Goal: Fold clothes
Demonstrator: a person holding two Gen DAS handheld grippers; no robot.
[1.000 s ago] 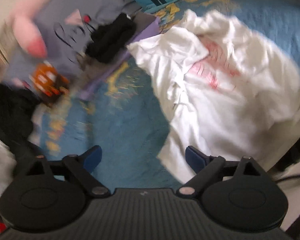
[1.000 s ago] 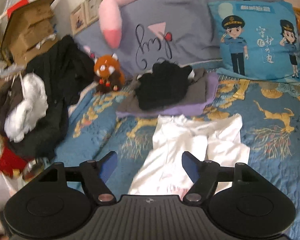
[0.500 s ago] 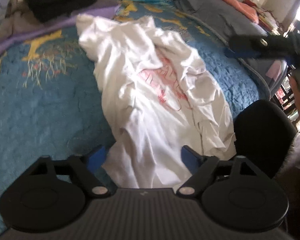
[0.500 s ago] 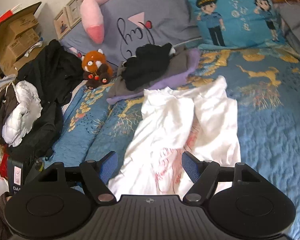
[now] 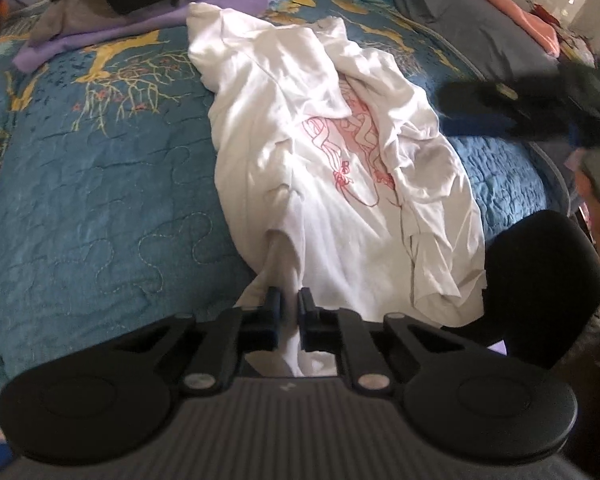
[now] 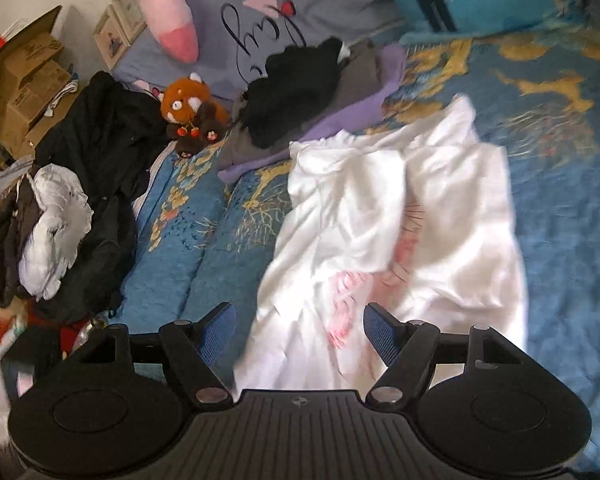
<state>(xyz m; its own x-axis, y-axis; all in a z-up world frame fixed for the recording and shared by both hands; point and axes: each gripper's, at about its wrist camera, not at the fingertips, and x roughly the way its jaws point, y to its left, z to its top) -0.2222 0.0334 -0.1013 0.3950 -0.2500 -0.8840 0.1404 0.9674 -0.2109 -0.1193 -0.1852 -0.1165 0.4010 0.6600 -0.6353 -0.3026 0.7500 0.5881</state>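
White T-shirt (image 5: 340, 184), one, pink line print on the chest. Lies lengthwise down the blue quilted bed (image 5: 100, 208), rumpled: both side panels partly turned in over the print, sleeves bunched, hem end nearest the cameras. Whether those turned-in sides are folds made or plain crumpling, cannot tell.

Handling, as a judgement: thin jersey, light, limp, no stiffness; it will sag and drag along the quilt rather than slide clean. Not fragile. Best taken at the corners of the hem or at the shoulder seams, pinching a single edge, two points at once so the cloth stays taut between them.

Left tongs (image 5: 289, 312): drawn narrow, a ridge of the shirt's near hem nipped between the pads. Right tongs (image 6: 299, 330): spread wide, holding nothing, hovering over the shirt's near end.

Outward from the shirt: beyond its collar end, one stack of folded garments (image 6: 316, 96): black on top, grey, purple beneath, three layers that I can count. Further left of the shirt, one red-panda plush (image 6: 188, 108), one loose heap of dark and white clothes (image 6: 72, 200), two cardboard boxes (image 6: 32, 84).
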